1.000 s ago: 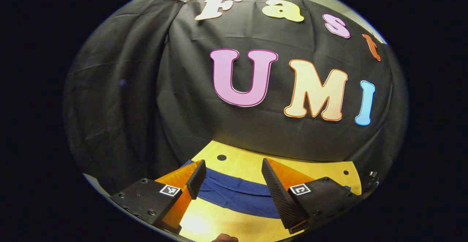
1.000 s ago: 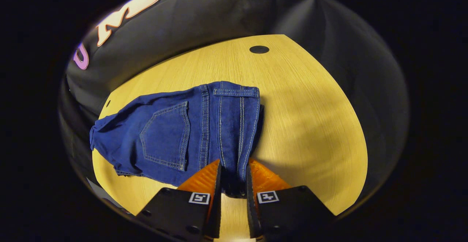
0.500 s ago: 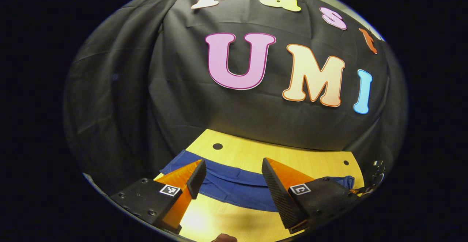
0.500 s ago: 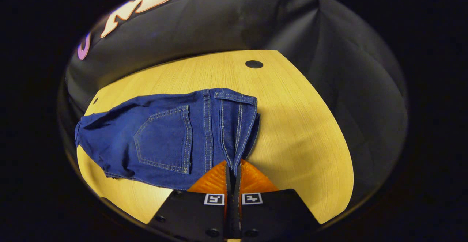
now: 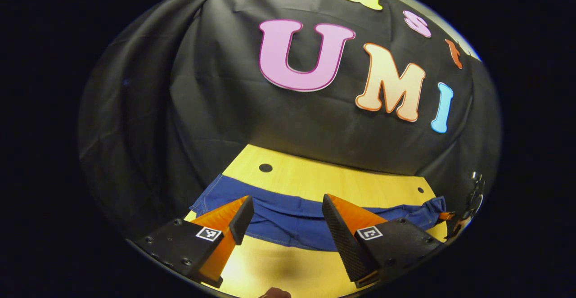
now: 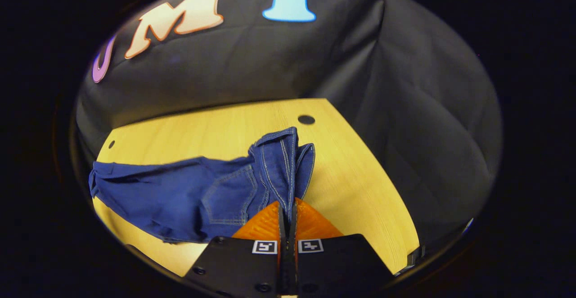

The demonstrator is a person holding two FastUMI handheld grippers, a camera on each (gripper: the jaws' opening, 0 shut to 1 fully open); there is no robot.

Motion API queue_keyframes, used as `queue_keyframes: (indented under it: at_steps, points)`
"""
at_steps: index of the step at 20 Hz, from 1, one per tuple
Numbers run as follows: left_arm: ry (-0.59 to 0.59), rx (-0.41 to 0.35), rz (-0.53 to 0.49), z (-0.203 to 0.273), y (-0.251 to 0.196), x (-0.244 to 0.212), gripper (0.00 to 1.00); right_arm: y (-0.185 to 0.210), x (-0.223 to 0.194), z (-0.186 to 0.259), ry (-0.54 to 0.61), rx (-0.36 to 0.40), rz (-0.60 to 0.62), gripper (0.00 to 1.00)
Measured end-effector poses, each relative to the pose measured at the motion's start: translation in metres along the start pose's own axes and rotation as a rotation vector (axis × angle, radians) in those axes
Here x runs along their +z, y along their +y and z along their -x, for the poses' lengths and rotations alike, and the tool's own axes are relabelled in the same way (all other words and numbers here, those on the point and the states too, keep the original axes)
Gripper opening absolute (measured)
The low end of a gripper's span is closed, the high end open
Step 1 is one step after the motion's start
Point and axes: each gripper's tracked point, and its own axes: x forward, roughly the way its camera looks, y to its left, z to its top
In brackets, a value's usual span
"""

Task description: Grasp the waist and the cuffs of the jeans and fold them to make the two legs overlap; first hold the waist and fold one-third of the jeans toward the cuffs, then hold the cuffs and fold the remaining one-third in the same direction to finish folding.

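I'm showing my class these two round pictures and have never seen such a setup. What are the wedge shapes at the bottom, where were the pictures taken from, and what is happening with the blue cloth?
No robot here: a person holds a two-finger claw in each hand, and a camera rides on each claw, looking along its fingers. In the left gripper view, the left claw is open above the wooden table, with the jeans stretched across it. In the right gripper view, the right claw is shut on the jeans' waist, which bunches upward from the table while the rest trails off to the left. A back pocket shows beside the pinched part.
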Motion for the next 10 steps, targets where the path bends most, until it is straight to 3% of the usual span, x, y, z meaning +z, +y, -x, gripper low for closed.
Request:
queue_keyframes:
  at_steps: [4, 10]
  points:
    - [0.031, -0.058, 0.017, -0.008, 0.024, -0.007, 0.96, 0.08, 0.036, 0.048, -0.085, 0.048, -0.005, 0.02]
    - [0.071, -0.064, -0.031, -0.022, 0.081, -0.016, 0.96, 0.226, 0.071, 0.098, -0.187, 0.183, 0.024, 0.02]
